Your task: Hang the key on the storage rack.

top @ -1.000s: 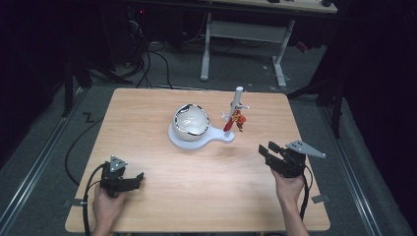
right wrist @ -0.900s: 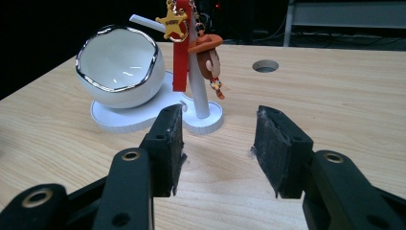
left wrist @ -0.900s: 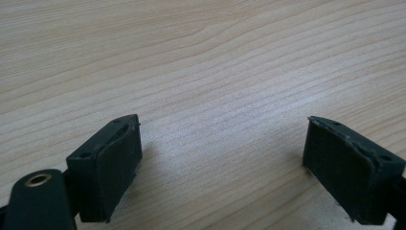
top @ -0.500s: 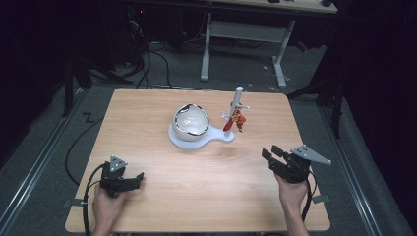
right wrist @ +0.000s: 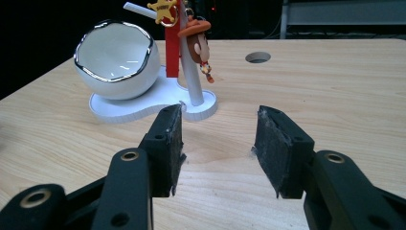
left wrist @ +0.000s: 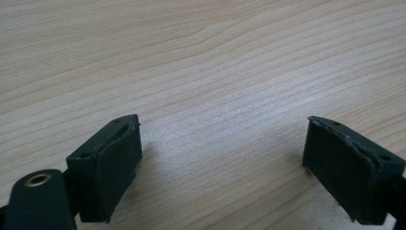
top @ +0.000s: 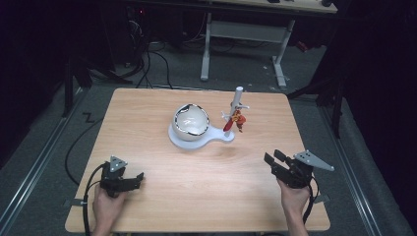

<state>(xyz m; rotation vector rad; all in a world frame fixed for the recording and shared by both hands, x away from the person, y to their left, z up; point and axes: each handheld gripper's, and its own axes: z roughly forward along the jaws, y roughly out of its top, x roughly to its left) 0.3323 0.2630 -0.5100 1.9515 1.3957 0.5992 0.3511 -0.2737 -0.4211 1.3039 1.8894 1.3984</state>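
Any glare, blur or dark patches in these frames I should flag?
High view: table evenly lit, surroundings nearly black. Right gripper view: sharp, bright highlights on the bowl and its silver rim, black backdrop. Left gripper view: pale sheen on the wood between the open jaws, near pads slightly soft.

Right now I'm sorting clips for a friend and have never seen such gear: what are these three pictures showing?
A person sits at a wooden table, holding a two-jawed clamp in each hand: the left tool and the right tool. One picture looks down from above; the other two come from cameras riding on each tool, looking along its black jaws. On the table stands a white stand carrying a shiny white bowl and a post with a small cowboy charm hanging. Both tools are open and hold nothing.
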